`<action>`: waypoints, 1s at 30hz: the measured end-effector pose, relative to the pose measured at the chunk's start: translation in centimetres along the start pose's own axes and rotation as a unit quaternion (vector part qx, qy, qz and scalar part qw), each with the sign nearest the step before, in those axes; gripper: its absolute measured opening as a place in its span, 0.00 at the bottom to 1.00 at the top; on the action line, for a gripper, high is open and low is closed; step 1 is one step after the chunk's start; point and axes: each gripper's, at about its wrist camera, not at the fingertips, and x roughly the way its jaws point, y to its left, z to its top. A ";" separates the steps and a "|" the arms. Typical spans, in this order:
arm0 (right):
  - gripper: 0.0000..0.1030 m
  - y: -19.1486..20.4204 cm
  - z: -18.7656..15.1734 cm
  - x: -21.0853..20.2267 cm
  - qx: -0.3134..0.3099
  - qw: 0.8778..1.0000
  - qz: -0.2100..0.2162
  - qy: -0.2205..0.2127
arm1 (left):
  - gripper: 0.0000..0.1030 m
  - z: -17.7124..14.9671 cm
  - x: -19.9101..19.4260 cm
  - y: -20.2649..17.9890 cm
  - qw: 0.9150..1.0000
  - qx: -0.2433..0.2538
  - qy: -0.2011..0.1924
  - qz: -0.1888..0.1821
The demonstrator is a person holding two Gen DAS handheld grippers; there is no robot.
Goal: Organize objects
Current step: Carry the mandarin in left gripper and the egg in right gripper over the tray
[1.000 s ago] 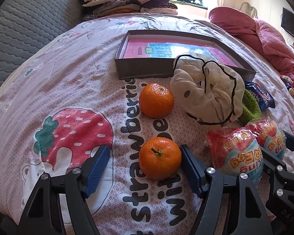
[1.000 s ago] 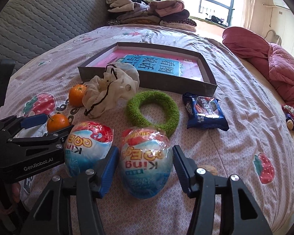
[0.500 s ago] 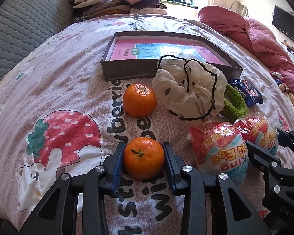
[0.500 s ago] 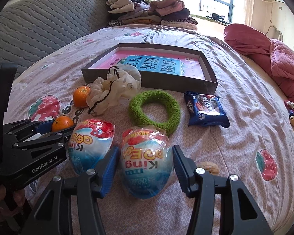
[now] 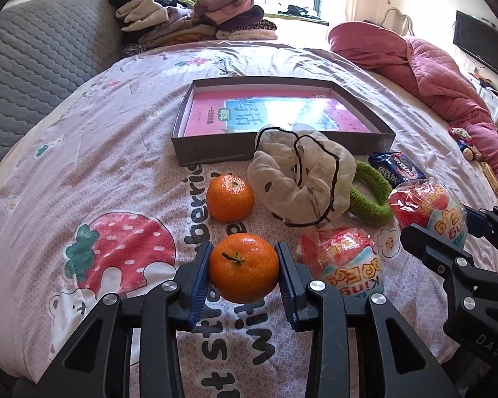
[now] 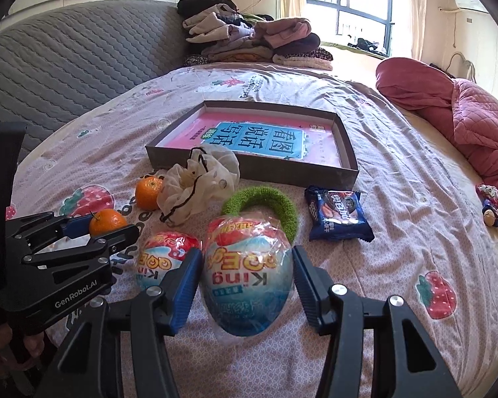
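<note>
Left tongs (image 5: 244,273) are pinching an orange (image 5: 243,272), right tongs (image 6: 247,275) squeezing a wrapped egg (image 6: 247,273) — that slick, crinkly wrapper is risking a slip onto the bed (image 6: 398,199).

Orange (image 5: 244,273) w/ stem, clamped, wrapped toy egg (image 6: 249,275) upright betw. pads

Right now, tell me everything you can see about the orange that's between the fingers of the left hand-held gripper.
The orange is a small, round mandarin with glossy, dimpled bright peel and a short green-brown stem stub facing up toward the camera. It looks whole and unpeeled. The left hand-held gripper is clamped on it, one blue ribbed pad pressing each side. It sits above the strawberry-print bedsheet; whether it touches the sheet cannot be told. A second orange lies apart beyond it, and a wrapped toy egg lies to its right.
</note>
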 end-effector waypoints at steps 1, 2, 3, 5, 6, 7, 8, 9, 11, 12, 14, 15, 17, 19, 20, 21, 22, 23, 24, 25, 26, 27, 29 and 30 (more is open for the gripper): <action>0.53 -0.1 0.3 -0.1 0.001 1.000 0.000 -0.003 | 0.37 0.3 -0.2 0.0 1.000 -0.001 -0.004 0.000; 0.53 -0.1 0.5 -0.2 0.000 1.000 -0.001 -0.007 | 0.37 0.6 -0.4 0.0 1.000 -0.002 -0.007 0.001; 0.53 -0.2 0.8 -0.4 0.000 1.000 -0.003 -0.011 | 0.37 0.9 -0.6 -0.1 1.000 -0.001 -0.010 0.002; 0.53 -0.3 1.3 -0.6 0.001 1.000 -0.004 -0.018 | 0.37 1.3 -0.9 -0.1 1.000 -0.001 -0.015 0.003; 0.53 -0.3 1.6 -0.7 0.001 1.000 -0.004 -0.021 | 0.37 1.6 -1.1 -0.1 1.000 -0.002 -0.018 0.002; 0.53 -0.3 1.9 -0.7 0.001 1.000 -0.004 -0.025 | 0.37 1.8 -1.1 -0.1 1.000 -0.003 -0.020 0.002; 0.53 -0.3 2.2 -0.8 0.000 1.000 -0.005 -0.029 | 0.37 2.1 -1.2 -0.2 1.000 -0.003 -0.022 0.001; 0.53 -0.3 2.5 -0.8 0.000 1.000 -0.006 -0.031 | 0.37 2.4 -1.2 -0.1 1.000 -0.002 -0.023 0.002; 0.53 -0.3 3.2 -0.8 -0.001 0.999 -0.004 -0.037 | 0.37 3.0 -1.2 -0.2 1.000 -0.002 -0.027 0.002; 0.53 -0.3 3.5 -0.9 -0.002 0.999 -0.004 -0.039 | 0.37 3.4 -1.3 -0.1 1.000 -0.003 -0.030 0.003; 0.53 -0.1 4.2 -0.9 -0.005 0.999 -0.005 -0.046 | 0.37 4.1 -1.3 0.0 0.999 -0.005 -0.035 0.004; 0.53 -0.2 4.6 -0.8 -0.006 0.999 -0.006 -0.048 | 0.37 4.5 -1.3 0.1 0.999 -0.007 -0.036 0.003; 0.53 -0.2 5.2 -0.7 -0.004 0.999 -0.004 -0.051 | 0.37 5.2 -1.3 0.2 0.999 -0.010 -0.041 0.003; 0.53 -0.3 5.9 -0.6 -0.005 0.998 -0.005 -0.056 | 0.37 5.9 -1.3 0.6 0.999 -0.013 -0.045 0.002; 0.53 -0.3 6.2 -0.5 -0.004 0.998 -0.006 -0.059 | 0.37 6.3 -1.2 0.7 0.999 -0.015 -0.048 0.004; 0.53 -0.4 6.6 -0.5 -0.002 0.998 -0.007 -0.061 | 0.37 6.7 -1.2 0.8 0.999 -0.016 -0.048 0.004; 0.53 -0.5 6.9 -0.4 -0.001 0.998 -0.005 -0.062 | 0.37 7.2 -1.1 0.9 0.999 -0.017 -0.050 0.003; 0.53 -0.6 7.2 -0.3 0.000 0.998 -0.004 -0.064 | 0.37 7.5 -1.1 0.9 0.998 -0.016 -0.053 0.004; 0.53 -0.6 7.5 -0.2 0.001 0.998 -0.005 -0.066 | 0.37 7.9 -1.0 0.8 0.998 -0.013 -0.055 0.006; 0.53 -0.7 7.7 -0.1 0.000 0.998 -0.006 -0.068 | 0.37 8.2 -0.9 0.8 0.998 -0.012 -0.058 0.006; 0.53 -0.7 7.9 0.0 0.000 0.998 -0.005 -0.070 | 0.37 8.5 -0.8 0.7 0.998 -0.011 -0.059 0.005; 0.53 -0.9 8.1 0.1 -0.001 0.997 -0.006 -0.072 | 0.37 8.8 -0.6 0.7 0.998 -0.011 -0.060 0.005; 0.53 -1.0 8.5 0.4 0.000 0.997 -0.007 -0.074 | 0.37 9.4 -0.3 0.6 0.998 -0.013 -0.061 0.005; 0.53 -1.2 8.8 0.6 0.002 0.997 -0.007 -0.073 | 0.37 9.7 0.0 0.7 0.998 -0.015 -0.060 0.004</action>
